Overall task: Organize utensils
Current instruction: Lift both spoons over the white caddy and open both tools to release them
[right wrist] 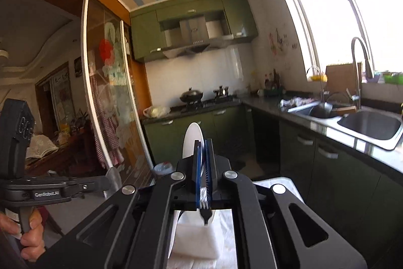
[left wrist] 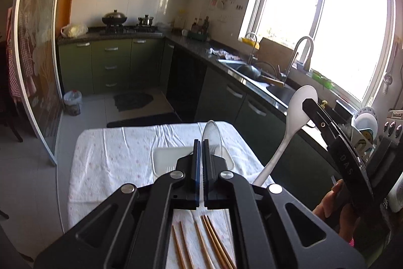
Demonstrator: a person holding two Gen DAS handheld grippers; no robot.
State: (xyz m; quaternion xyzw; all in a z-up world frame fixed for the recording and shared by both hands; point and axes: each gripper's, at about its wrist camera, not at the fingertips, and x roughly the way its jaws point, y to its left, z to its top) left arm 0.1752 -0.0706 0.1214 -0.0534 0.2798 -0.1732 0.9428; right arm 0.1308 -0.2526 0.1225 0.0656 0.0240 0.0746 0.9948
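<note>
Both claws are up off the worktop [left wrist: 105, 158], each with a spoon pinched in it. The left claw [left wrist: 201, 143] is closed tight on the handle of a clear spoon [left wrist: 212, 135], whose bowl sticks up past the fingertips. The right claw [right wrist: 203, 143] is closed on a white spoon [right wrist: 192, 140], bowl up, handle hanging down below the fingers. In the left view that same white spoon shows at the right, held high beside the counter. Below, on the cloth-covered worktop, sits a white tray [left wrist: 171, 155] that looks empty as far as I can see. Several wooden chopsticks [left wrist: 201, 243] lie loose on the cloth nearer the person. I'd say sorting has barely begun: the two spoons are lifted but not placed, and the chopsticks are untouched.
</note>
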